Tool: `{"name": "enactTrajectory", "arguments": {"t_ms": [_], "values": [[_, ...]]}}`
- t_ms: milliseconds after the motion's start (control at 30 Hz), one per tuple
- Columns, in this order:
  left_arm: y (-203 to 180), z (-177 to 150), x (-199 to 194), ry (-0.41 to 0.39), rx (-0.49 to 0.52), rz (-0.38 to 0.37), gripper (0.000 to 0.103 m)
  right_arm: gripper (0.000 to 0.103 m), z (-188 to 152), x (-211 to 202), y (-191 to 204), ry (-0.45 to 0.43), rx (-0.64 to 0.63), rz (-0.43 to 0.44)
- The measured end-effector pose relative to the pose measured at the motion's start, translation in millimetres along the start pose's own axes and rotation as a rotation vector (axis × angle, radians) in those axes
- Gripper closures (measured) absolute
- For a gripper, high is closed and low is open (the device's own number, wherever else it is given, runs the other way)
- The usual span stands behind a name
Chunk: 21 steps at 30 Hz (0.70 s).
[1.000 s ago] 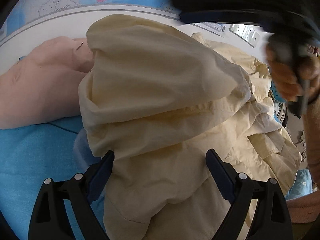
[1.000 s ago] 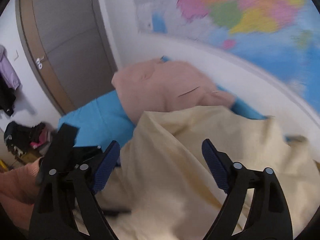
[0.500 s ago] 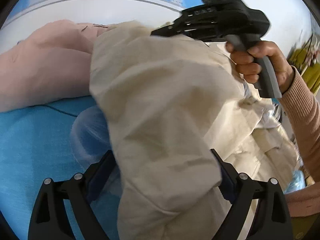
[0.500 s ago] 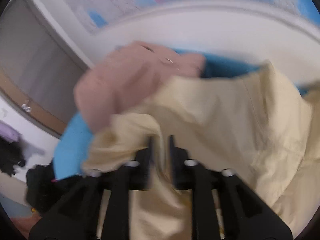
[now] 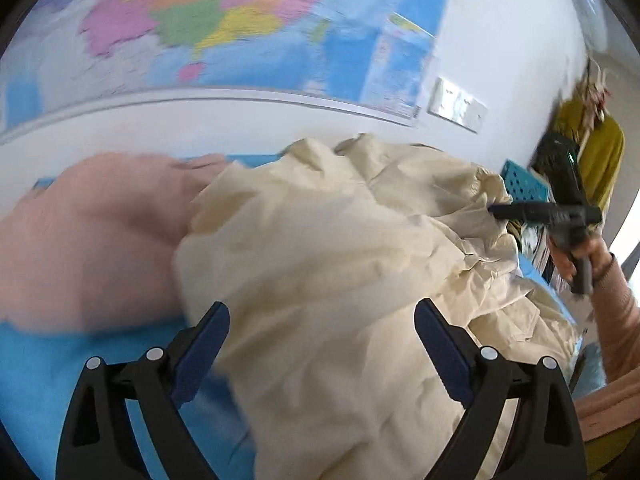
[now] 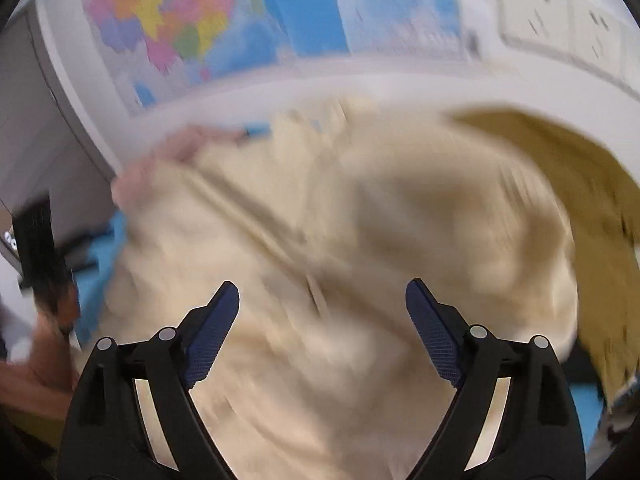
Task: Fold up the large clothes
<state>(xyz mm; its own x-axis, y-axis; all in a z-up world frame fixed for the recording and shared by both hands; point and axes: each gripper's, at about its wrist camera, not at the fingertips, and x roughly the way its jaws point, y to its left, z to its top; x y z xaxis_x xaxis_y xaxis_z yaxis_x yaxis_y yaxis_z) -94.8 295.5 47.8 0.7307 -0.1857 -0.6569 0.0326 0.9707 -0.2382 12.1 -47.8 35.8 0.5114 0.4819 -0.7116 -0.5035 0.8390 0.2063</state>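
A large cream-yellow garment (image 5: 344, 248) lies bunched on the blue bed cover (image 5: 44, 364). My left gripper (image 5: 320, 344) is open, its jaws wide apart with the cloth heaped between and in front of them. My right gripper (image 6: 322, 324) is also open over the same garment (image 6: 360, 240), which looks blurred. In the left wrist view the right gripper (image 5: 496, 211) shows at the garment's far right edge, held by a hand.
A pink garment (image 5: 88, 240) lies left of the cream one, against the wall. A world map (image 5: 224, 28) and wall sockets (image 5: 456, 106) are behind. A blue basket (image 5: 524, 186) and hanging clothes (image 5: 596, 152) stand at the right. A door (image 6: 36, 152) is left.
My right gripper, shut on the cream garment half a second ago, has opened and moved to the garment's right side. The left gripper stayed open and tilted upward toward the wall.
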Motion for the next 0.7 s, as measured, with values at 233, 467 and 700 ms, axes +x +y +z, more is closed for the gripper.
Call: {"name": "enactTrajectory", "arguments": {"t_ms": [233,467,700], "values": [[-6,22,65,0.129,0.037,0.049,0.013,0.039,-43,40,-8,0.103,0.048,-0.090],[9,29,104,0.238,-0.051,0.090,0.012,0.102,-35,-9,-24,-0.097,0.092,-0.130],[-5,25,111,0.245,0.030,0.164,0.007,0.025,-47,1,-15,-0.037,0.107,-0.056]]}}
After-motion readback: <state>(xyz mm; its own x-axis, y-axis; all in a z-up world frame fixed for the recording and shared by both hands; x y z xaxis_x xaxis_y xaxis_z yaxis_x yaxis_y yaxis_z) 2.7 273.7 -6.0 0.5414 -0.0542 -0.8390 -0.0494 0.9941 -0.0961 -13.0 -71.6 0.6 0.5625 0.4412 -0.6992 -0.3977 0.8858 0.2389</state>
